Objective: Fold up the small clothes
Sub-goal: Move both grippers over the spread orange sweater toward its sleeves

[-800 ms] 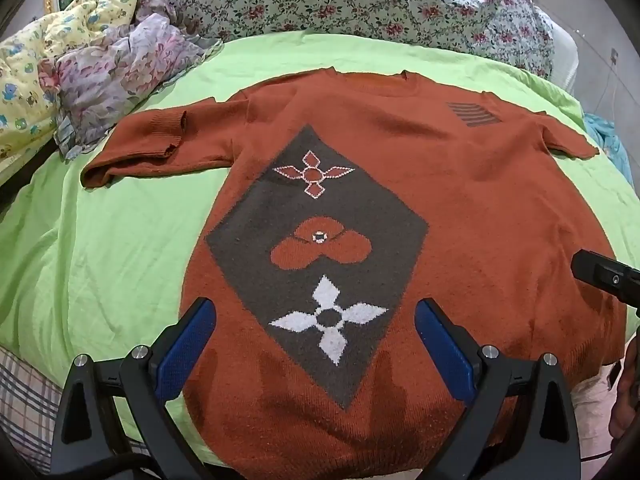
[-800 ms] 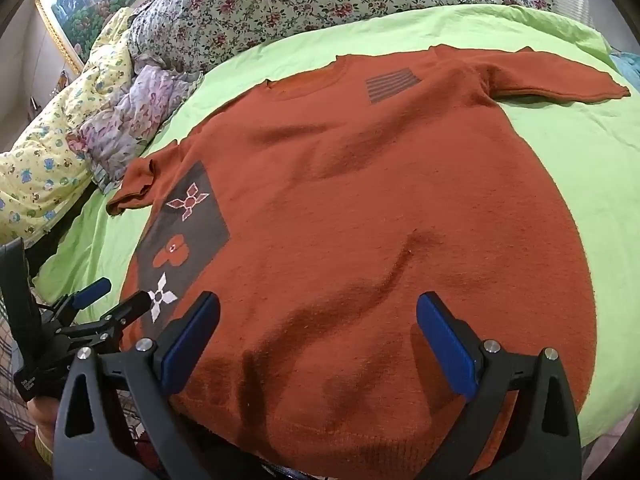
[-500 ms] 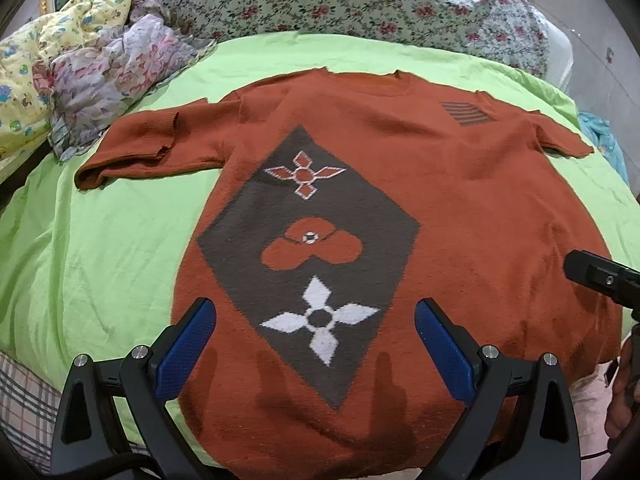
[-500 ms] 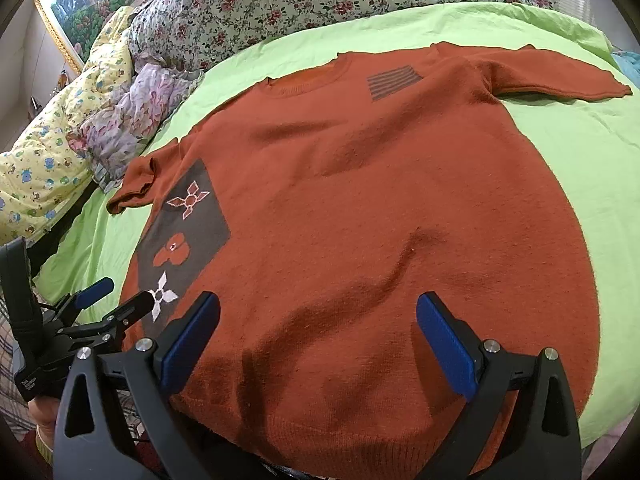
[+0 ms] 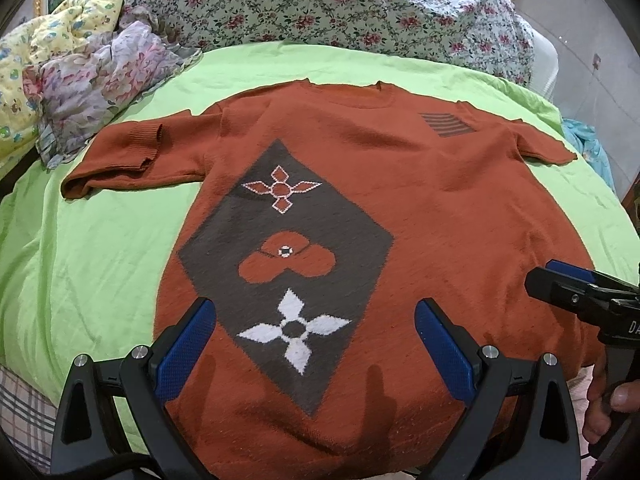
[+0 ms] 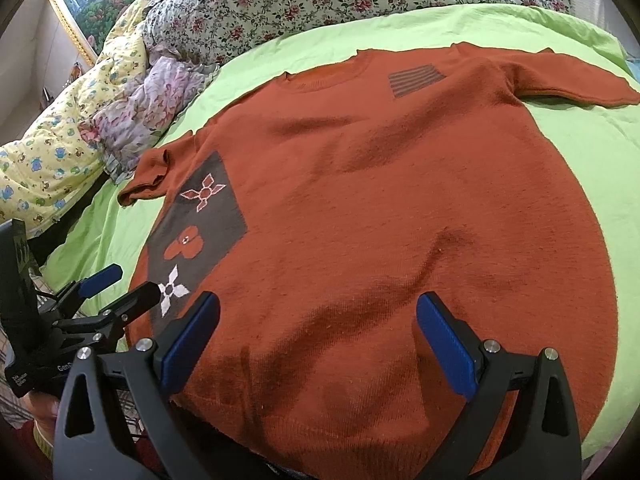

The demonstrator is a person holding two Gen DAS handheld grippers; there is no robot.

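Observation:
A rust-orange knit sweater [image 5: 420,208] lies flat, front up, on a lime-green bed sheet [image 5: 88,248], with a dark diamond panel of flower motifs [image 5: 286,256] and a striped patch near one shoulder. It also shows in the right wrist view [image 6: 400,200]. My left gripper [image 5: 314,344] is open and empty above the hem at the diamond's lower end. My right gripper [image 6: 316,340] is open and empty above the hem on the sweater's plain side. The right gripper shows at the right edge of the left wrist view [image 5: 576,300]; the left gripper shows at the left of the right wrist view [image 6: 108,292].
Floral pillows [image 5: 328,8] line the head of the bed. A crumpled flowered cloth [image 5: 96,88] and a yellow quilt [image 6: 52,152] lie at the far left. A light-blue cloth [image 5: 588,148] sits at the right edge. A framed picture [image 6: 92,4] hangs behind.
Both grippers have shifted slightly over the hem; in the left wrist view the sweater has slid a little left and down. Both stay open and empty.

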